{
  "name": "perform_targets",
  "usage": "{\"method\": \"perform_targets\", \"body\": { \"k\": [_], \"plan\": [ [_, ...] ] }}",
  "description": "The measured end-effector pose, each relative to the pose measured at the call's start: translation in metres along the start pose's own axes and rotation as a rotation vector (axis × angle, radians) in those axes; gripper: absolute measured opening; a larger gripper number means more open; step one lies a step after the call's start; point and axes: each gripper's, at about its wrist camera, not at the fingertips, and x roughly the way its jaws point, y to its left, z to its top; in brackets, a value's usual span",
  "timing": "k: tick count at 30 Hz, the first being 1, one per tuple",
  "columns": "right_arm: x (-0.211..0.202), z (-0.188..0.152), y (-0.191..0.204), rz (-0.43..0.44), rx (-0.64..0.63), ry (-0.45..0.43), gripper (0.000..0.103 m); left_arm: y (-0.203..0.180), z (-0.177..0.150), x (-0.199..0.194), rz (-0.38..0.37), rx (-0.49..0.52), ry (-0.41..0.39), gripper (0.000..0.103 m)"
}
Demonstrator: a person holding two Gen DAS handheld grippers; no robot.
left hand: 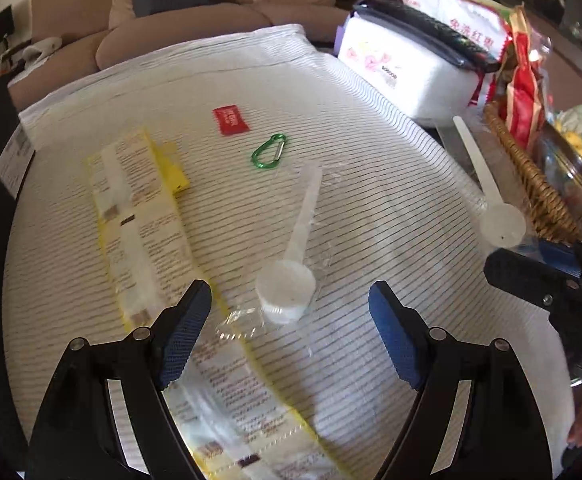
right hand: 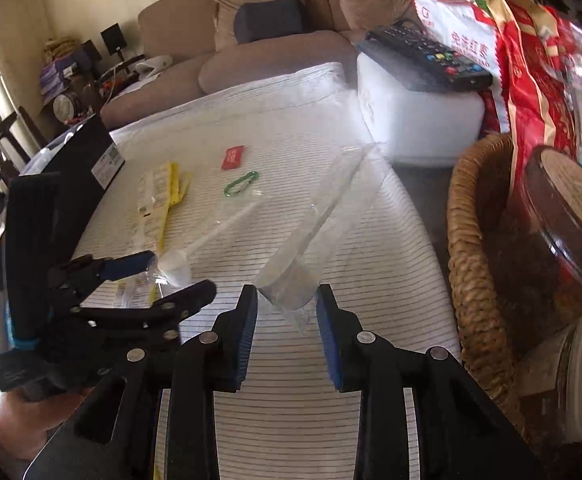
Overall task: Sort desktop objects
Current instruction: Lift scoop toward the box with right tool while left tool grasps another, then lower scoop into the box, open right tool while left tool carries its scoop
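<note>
Right wrist view shows your right hand-held gripper (right hand: pixel 287 300) clamped on the wrapped translucent plastic scoop (right hand: pixel 291 280); centre your wide-open left hand-held gripper (left hand: pixel 291 304) over the other white plastic scoop's (left hand: pixel 287 292) bowl before squeezing.

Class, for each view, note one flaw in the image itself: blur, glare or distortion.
Left wrist view: fisheye bends the striped cloth into a dome, corners black. Right wrist view: the scoop in the right gripper is smeared; glare washes out the white box.
</note>
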Motion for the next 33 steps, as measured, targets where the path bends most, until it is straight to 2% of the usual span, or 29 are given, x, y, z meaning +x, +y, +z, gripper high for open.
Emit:
{"method": "perform_targets", "body": {
  "k": [3, 6, 8, 11, 15, 18, 22, 26, 29, 33],
  "plan": [
    [0.003, 0.001, -0.003, 0.013, 0.014, 0.007, 0.030, -0.003, 0.003, 0.003, 0.015, 0.009, 0.001, 0.031],
    [0.001, 0.002, -0.001, 0.022, 0.004, 0.000, 0.030, 0.000, 0.003, -0.002, -0.005, -0.008, -0.007, 0.025],
    [-0.002, 0.004, 0.002, 0.031, -0.002, -0.009, 0.030, 0.003, 0.003, -0.011, -0.008, -0.034, -0.035, 0.024],
    [-0.010, 0.009, 0.010, 0.062, -0.010, -0.031, 0.030, 0.014, 0.001, -0.037, -0.069, -0.103, -0.078, 0.024],
    [-0.029, 0.017, 0.030, 0.129, -0.038, -0.073, 0.030, 0.034, -0.007, -0.095, -0.140, -0.173, -0.155, 0.024],
    [-0.044, 0.023, 0.059, 0.194, -0.074, -0.099, 0.030, 0.060, -0.015, -0.145, -0.153, -0.206, -0.203, 0.024],
    [-0.053, 0.027, 0.114, 0.302, -0.145, -0.084, 0.030, 0.113, -0.026, -0.201, -0.128, -0.276, -0.236, 0.025],
    [-0.057, 0.039, 0.181, 0.393, -0.228, -0.077, 0.030, 0.176, -0.044, -0.244, -0.054, -0.347, -0.260, 0.025],
    [-0.055, 0.053, 0.229, 0.457, -0.276, -0.066, 0.030, 0.224, -0.058, -0.264, -0.016, -0.415, -0.266, 0.025],
    [-0.036, 0.073, 0.294, 0.489, -0.367, -0.033, 0.030, 0.278, -0.061, -0.267, 0.028, -0.471, -0.239, 0.025]
  ]
}}
